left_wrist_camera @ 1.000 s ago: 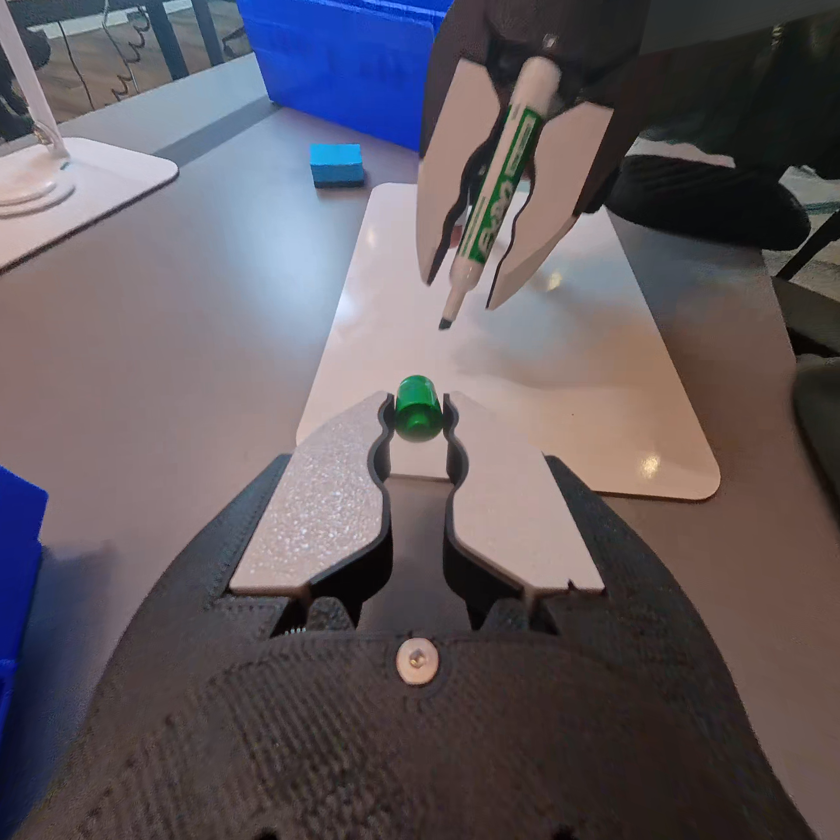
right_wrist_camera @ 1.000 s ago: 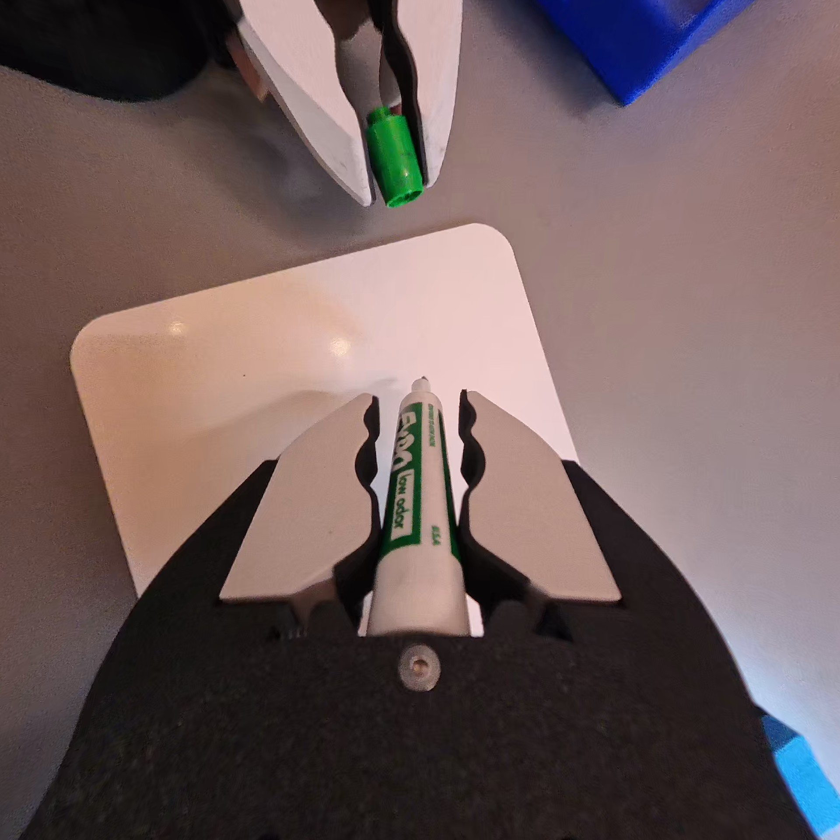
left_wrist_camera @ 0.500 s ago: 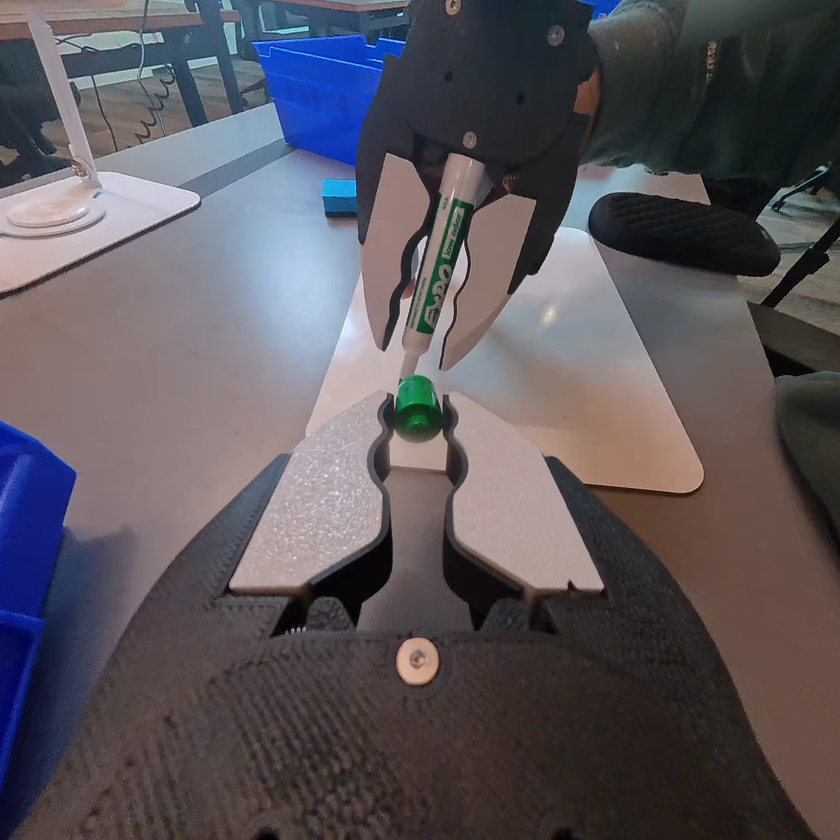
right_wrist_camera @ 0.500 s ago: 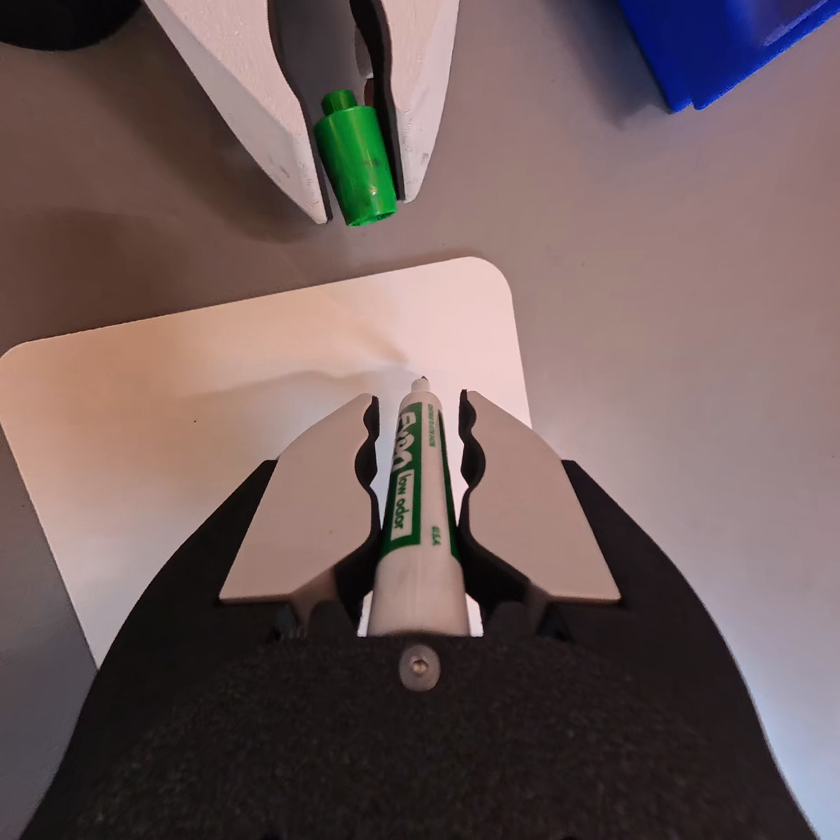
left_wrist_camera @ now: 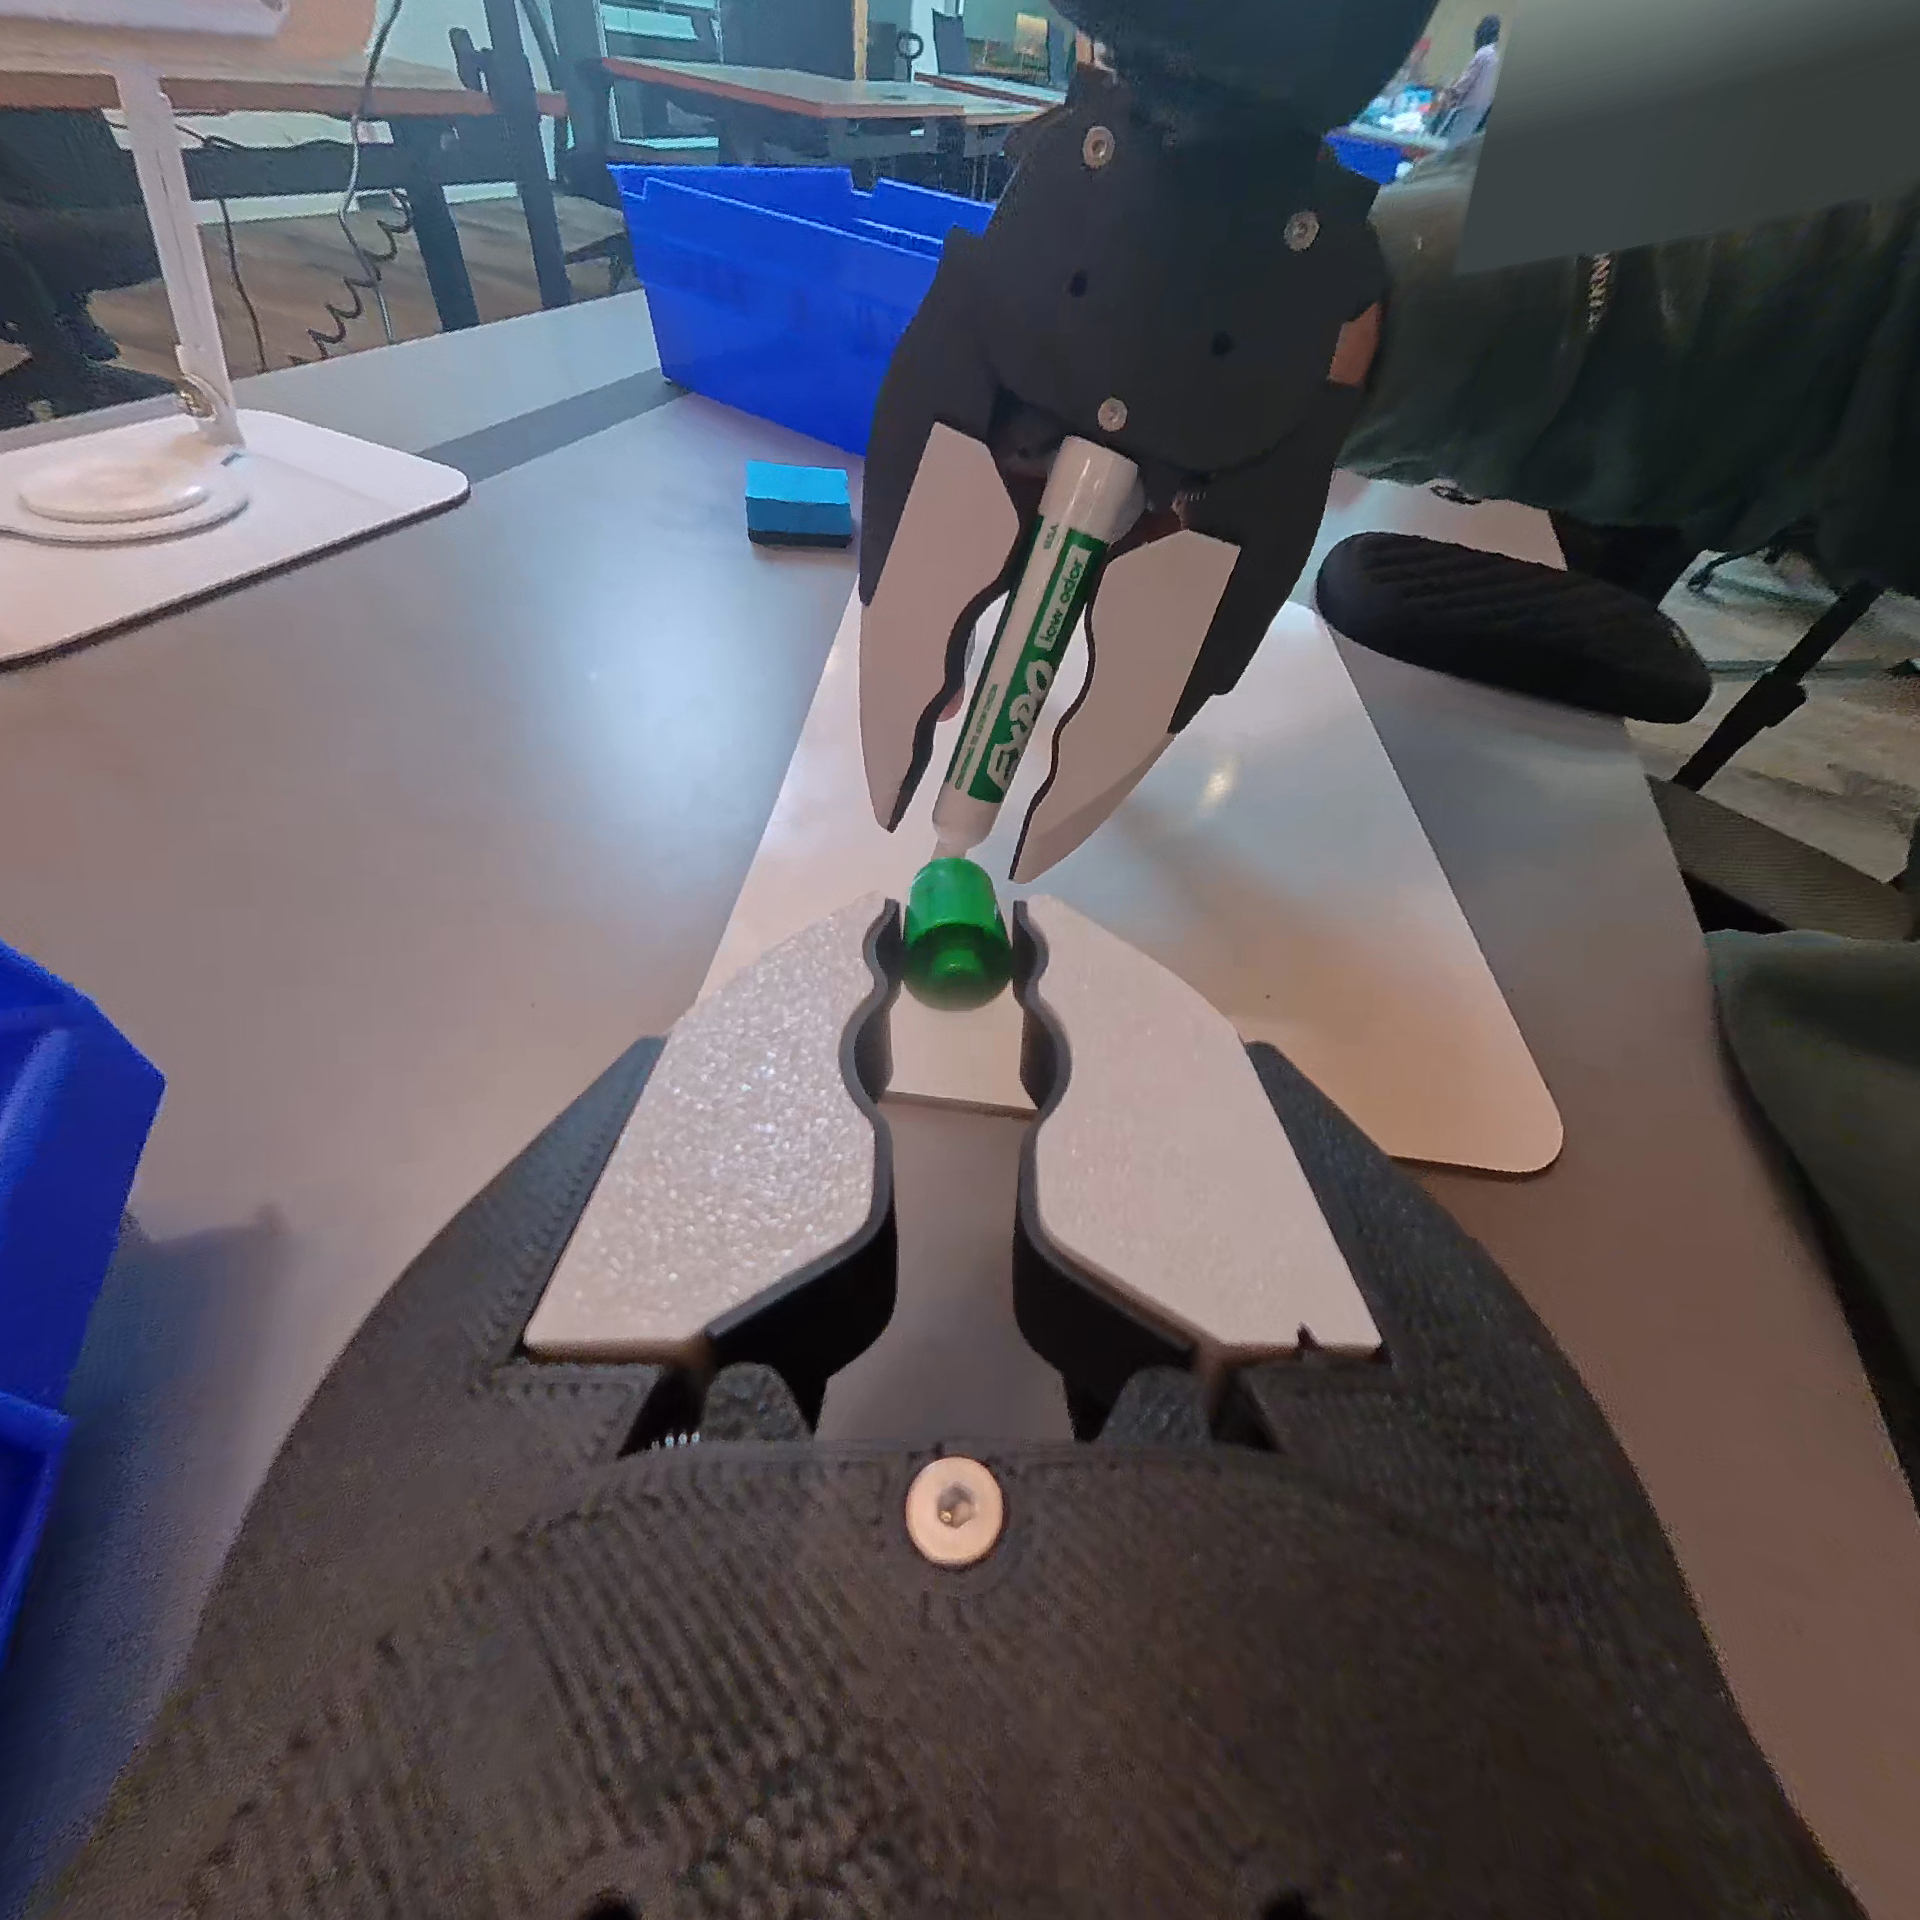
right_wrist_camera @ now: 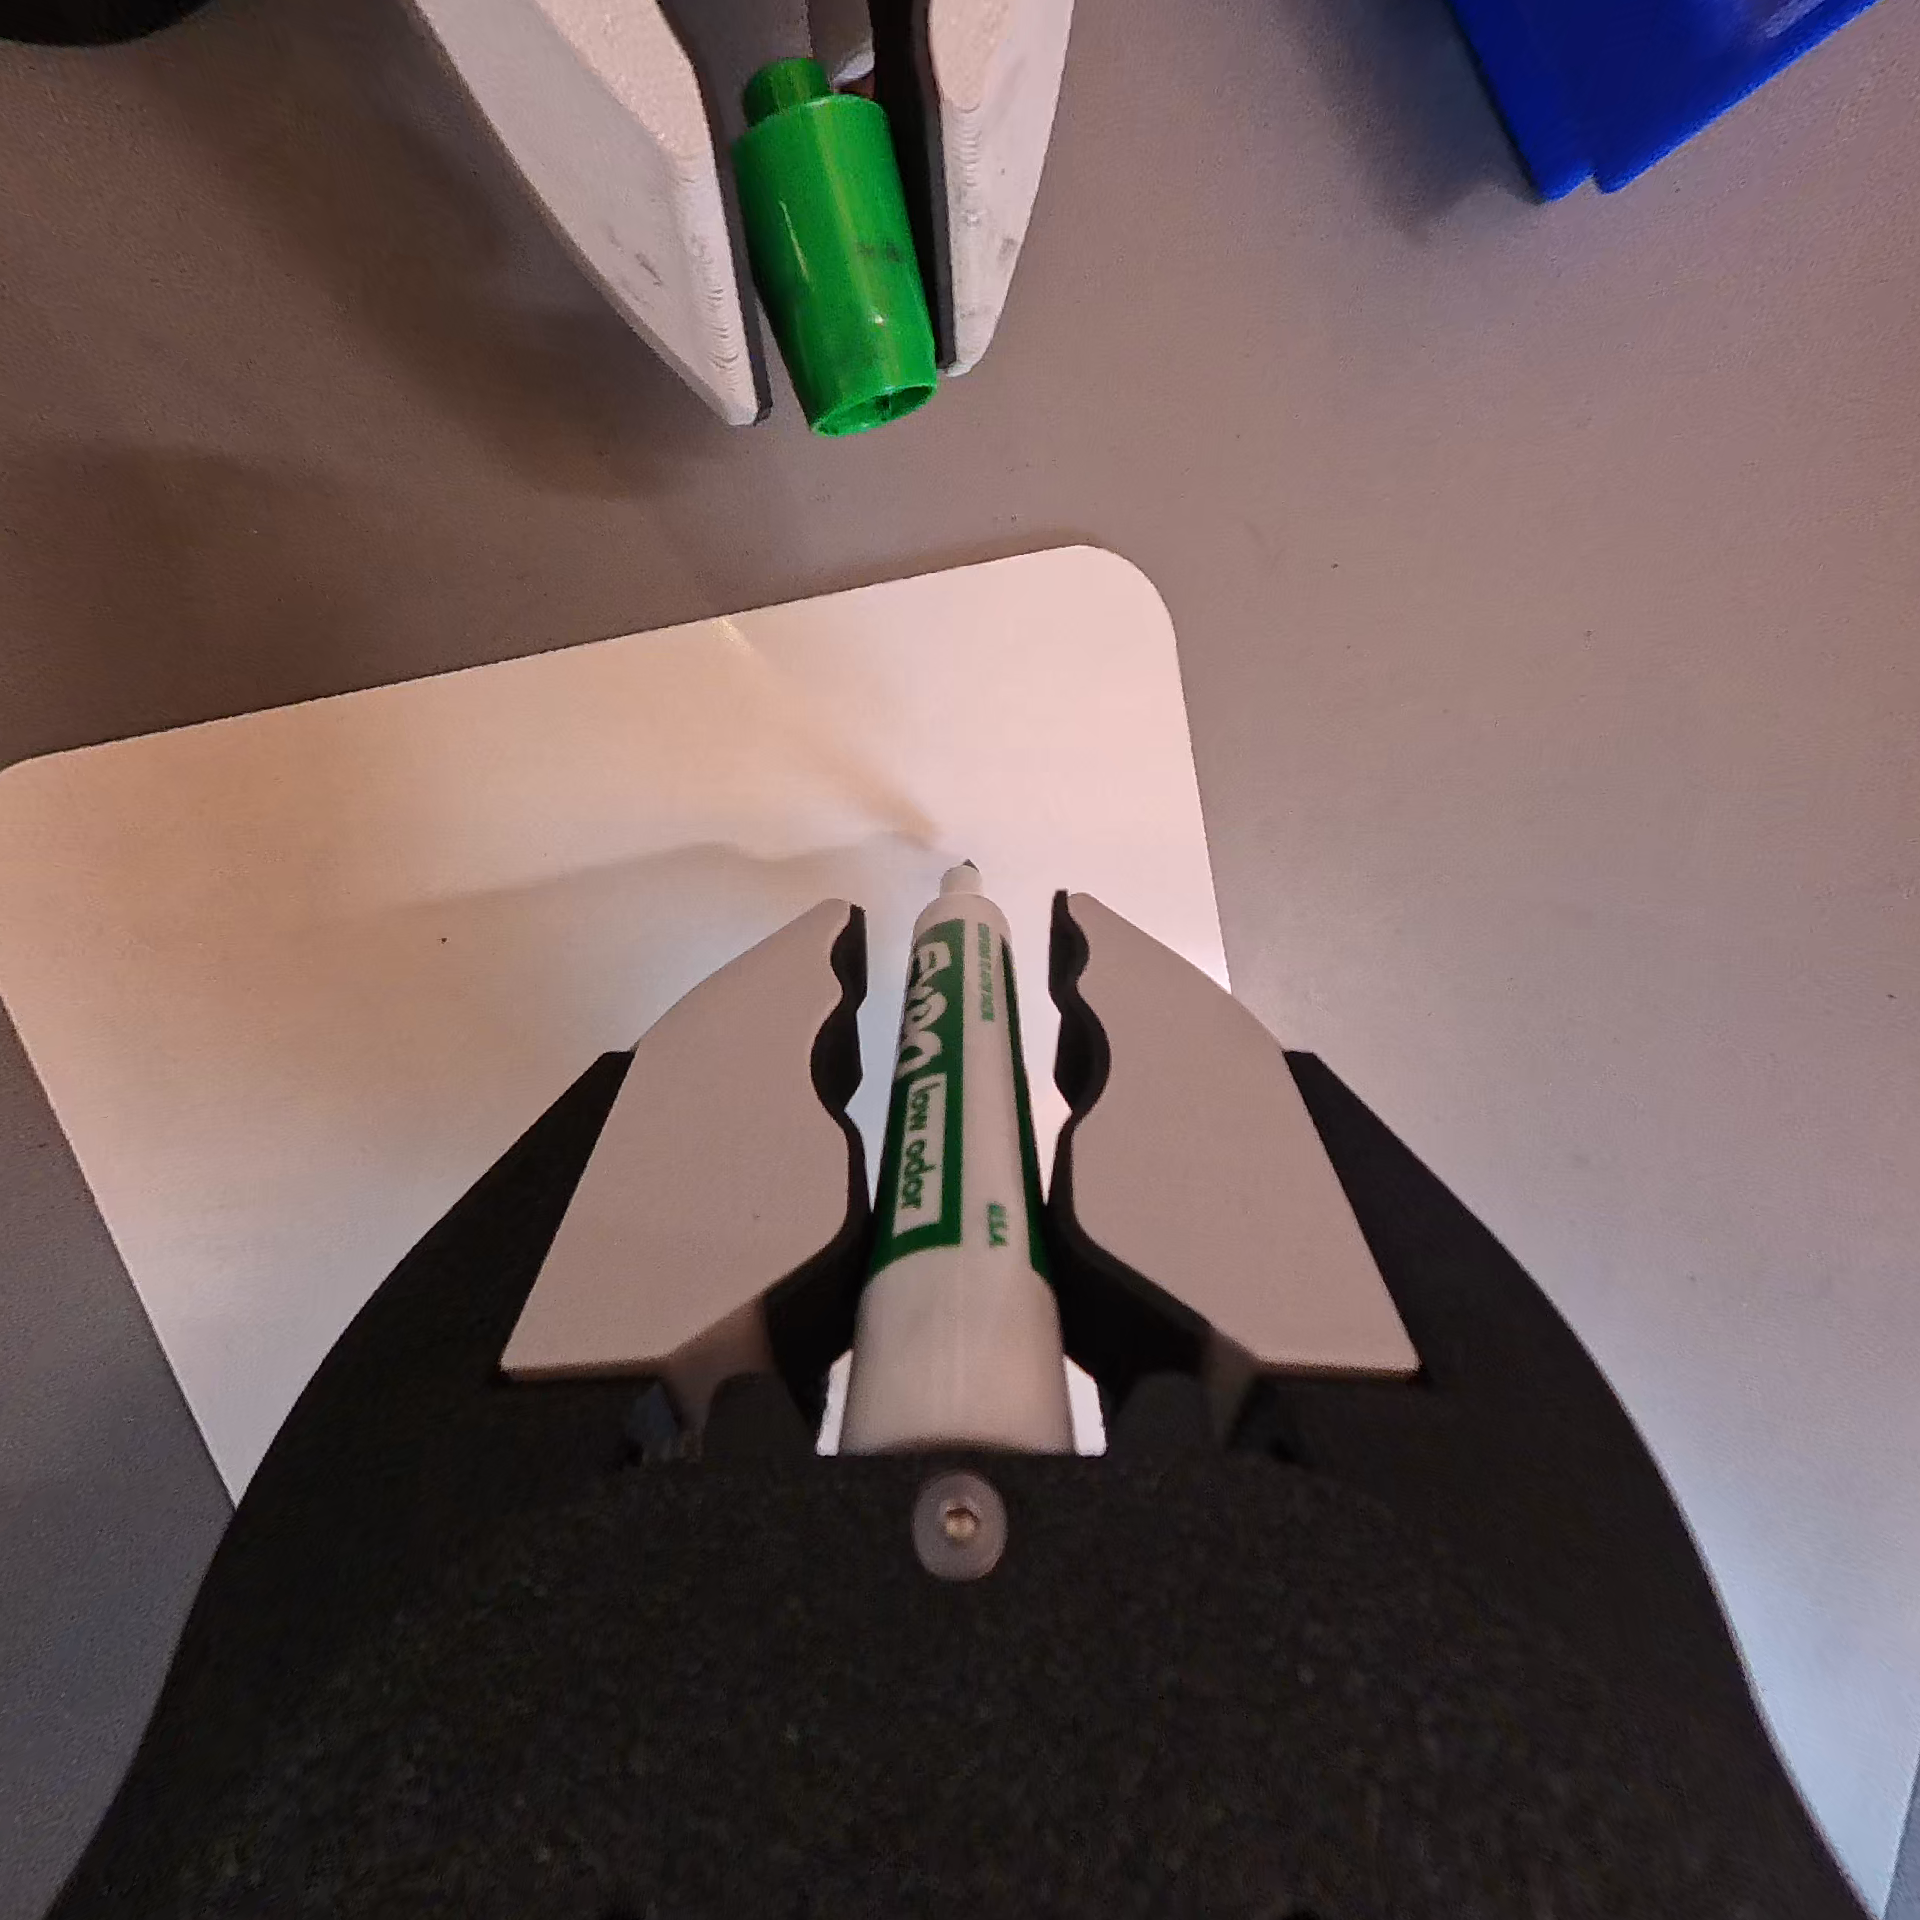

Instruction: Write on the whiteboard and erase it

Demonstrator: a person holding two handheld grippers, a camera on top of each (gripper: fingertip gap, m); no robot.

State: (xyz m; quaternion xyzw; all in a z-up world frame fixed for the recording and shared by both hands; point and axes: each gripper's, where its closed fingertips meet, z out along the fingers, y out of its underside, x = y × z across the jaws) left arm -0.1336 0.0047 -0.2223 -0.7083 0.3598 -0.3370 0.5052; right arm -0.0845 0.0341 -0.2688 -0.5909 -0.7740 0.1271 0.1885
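— What does your left wrist view take in?

— One green cap (left_wrist_camera: 954, 948) nipped between the tips of my left gripper (left_wrist_camera: 956, 935), jaws closed to the cap's width. At twelve o'clock my right gripper (left_wrist_camera: 961, 836) points down at it, clamped on one marker (left_wrist_camera: 1023, 649) whose nose meets the cap's mouth. One whiteboard (left_wrist_camera: 1299, 914) lies flat beneath. One blue eraser (left_wrist_camera: 798, 503) sits at eleven o'clock, one blue bin (left_wrist_camera: 790, 301) beyond it; I cannot see into the bin.

— And the right wrist view?

— One marker (right_wrist_camera: 961, 1132) lies along my right gripper (right_wrist_camera: 956, 914), jaws pinched on its barrel, bare tip over the whiteboard (right_wrist_camera: 416, 883). The cap (right_wrist_camera: 831, 260) sits at twelve o'clock in my left gripper (right_wrist_camera: 847, 390), open end toward me, apart from the tip here.
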